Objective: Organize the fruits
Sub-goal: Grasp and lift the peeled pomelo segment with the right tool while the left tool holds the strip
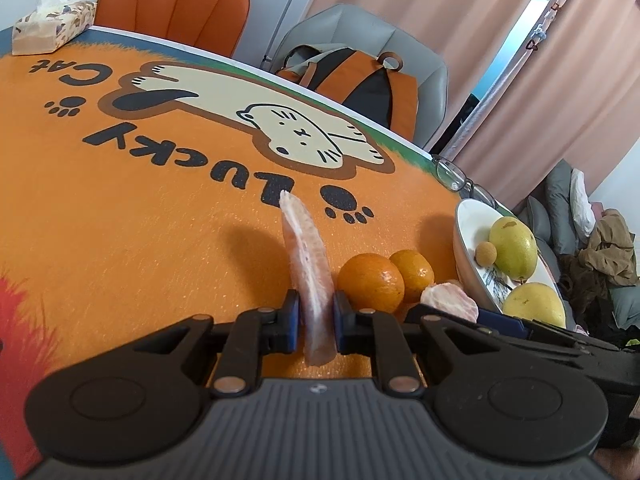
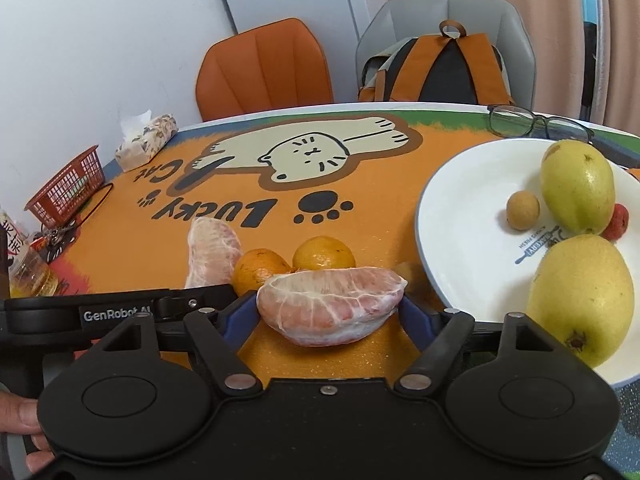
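Note:
My left gripper (image 1: pixel 316 308) is shut on a peeled pomelo segment (image 1: pixel 310 272) that stands on edge between the pads, just above the orange cat tablecloth. From the right wrist this piece (image 2: pixel 212 256) shows at the left. Two oranges (image 1: pixel 370 282) (image 1: pixel 412 270) lie just to its right. A second, wider pomelo segment (image 2: pixel 330 306) lies crosswise on the cloth, with my right gripper (image 2: pixel 330 314) closed on its two ends. The white plate (image 2: pixel 460 240) at the right holds two yellow-green fruits (image 2: pixel 578 186) (image 2: pixel 580 296), a longan (image 2: pixel 522 210) and a red lychee (image 2: pixel 616 222).
Glasses (image 2: pixel 536 122) lie behind the plate near the table's far edge. A tissue box (image 2: pixel 146 142) and a red basket (image 2: pixel 66 188) stand at the left. An orange chair (image 2: pixel 264 68) and a grey chair with a backpack (image 2: pixel 436 68) stand beyond the table.

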`<state>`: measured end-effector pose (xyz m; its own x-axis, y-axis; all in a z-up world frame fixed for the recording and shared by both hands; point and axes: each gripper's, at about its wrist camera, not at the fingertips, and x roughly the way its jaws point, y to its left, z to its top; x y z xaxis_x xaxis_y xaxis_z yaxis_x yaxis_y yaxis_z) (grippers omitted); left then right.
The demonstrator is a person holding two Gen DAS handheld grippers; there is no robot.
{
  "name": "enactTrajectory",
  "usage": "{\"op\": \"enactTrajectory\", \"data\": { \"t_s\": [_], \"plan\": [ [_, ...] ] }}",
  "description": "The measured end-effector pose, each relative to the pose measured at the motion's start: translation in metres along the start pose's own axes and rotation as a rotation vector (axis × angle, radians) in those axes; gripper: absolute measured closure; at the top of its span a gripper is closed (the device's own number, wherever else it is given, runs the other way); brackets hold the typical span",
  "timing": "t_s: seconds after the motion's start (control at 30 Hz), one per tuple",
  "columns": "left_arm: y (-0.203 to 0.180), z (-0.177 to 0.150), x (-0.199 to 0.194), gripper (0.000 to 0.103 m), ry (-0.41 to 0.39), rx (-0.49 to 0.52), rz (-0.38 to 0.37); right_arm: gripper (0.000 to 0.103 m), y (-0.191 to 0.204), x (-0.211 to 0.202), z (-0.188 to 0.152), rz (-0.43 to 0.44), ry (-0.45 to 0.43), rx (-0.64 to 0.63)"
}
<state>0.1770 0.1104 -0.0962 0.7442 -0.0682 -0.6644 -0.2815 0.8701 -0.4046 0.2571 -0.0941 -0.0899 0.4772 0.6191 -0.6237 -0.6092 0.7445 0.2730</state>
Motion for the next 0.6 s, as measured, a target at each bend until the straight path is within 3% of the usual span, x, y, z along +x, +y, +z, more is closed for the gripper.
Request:
{"op": "enactTrajectory", "data": {
  "t_s": [0.6],
  "plan": [
    [-0.009,-0.002,-0.035,0.088,-0.059,0.021,-0.016,0.029,0.007,-0.032,-0.003,0.012,-0.056,0.006]
  ]
}}
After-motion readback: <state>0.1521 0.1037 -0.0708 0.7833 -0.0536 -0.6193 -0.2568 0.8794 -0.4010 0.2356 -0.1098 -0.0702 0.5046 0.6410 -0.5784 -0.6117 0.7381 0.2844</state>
